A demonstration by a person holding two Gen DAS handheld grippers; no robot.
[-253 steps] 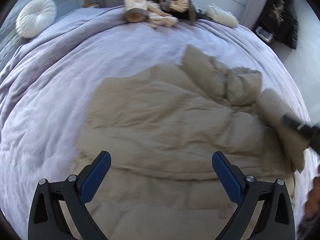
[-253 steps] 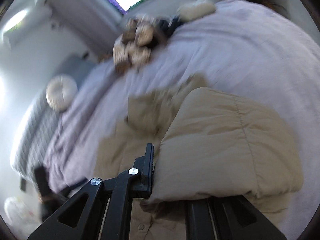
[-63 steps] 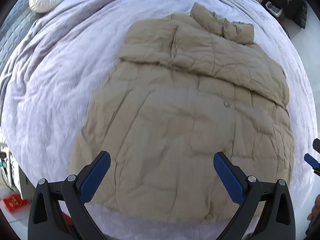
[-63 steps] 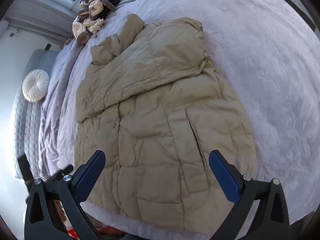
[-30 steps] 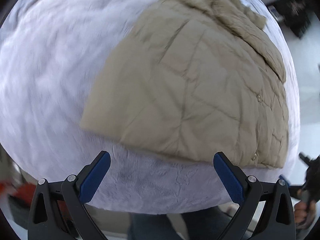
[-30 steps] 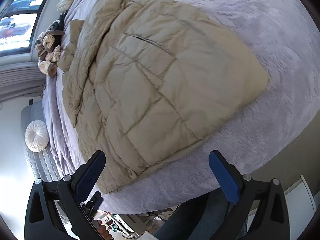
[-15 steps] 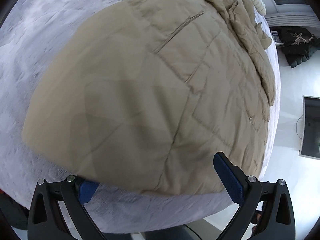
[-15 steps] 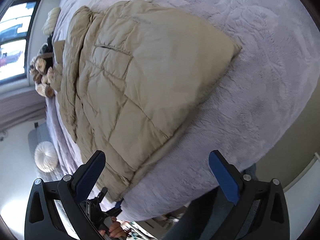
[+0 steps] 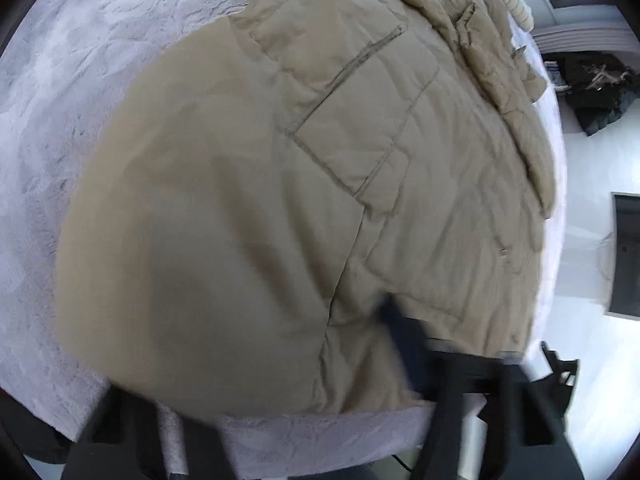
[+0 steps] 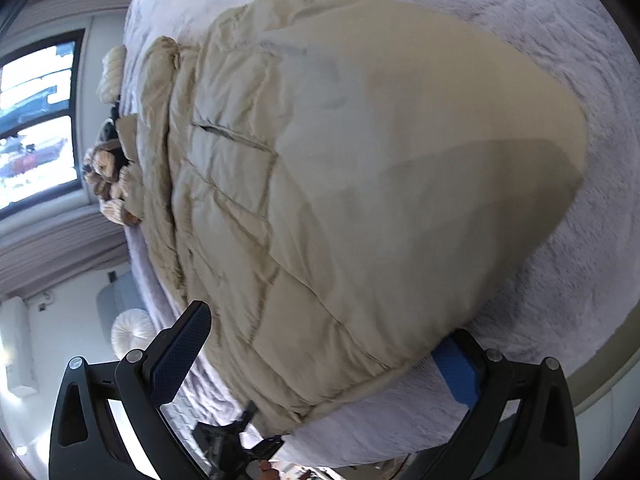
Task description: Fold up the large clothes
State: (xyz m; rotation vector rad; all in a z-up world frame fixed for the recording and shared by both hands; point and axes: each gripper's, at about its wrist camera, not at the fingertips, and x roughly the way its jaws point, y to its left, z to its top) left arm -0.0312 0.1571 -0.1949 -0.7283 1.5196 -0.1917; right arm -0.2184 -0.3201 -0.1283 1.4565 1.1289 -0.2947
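A tan coat (image 10: 320, 184) lies flat at the bed's (image 10: 560, 288) near edge. The left claw (image 9: 280, 392) is closing on its hem corner; the right claw (image 10: 320, 356) gapes around the other.

Beige quilted puffer jacket (image 9: 360, 168) lay flat, front up w/ slit pocket showing, sleeves folded in over chest, on lilac plush bed cover (image 9: 80, 80); hem at cover's near edge, collar twd far end.

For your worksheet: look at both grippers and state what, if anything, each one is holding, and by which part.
Left gripper: jaws closing on the bottom hem of the tan puffer jacket; grip not yet confirmable. Right gripper: open, straddling the same hem at the other corner, holding nothing.
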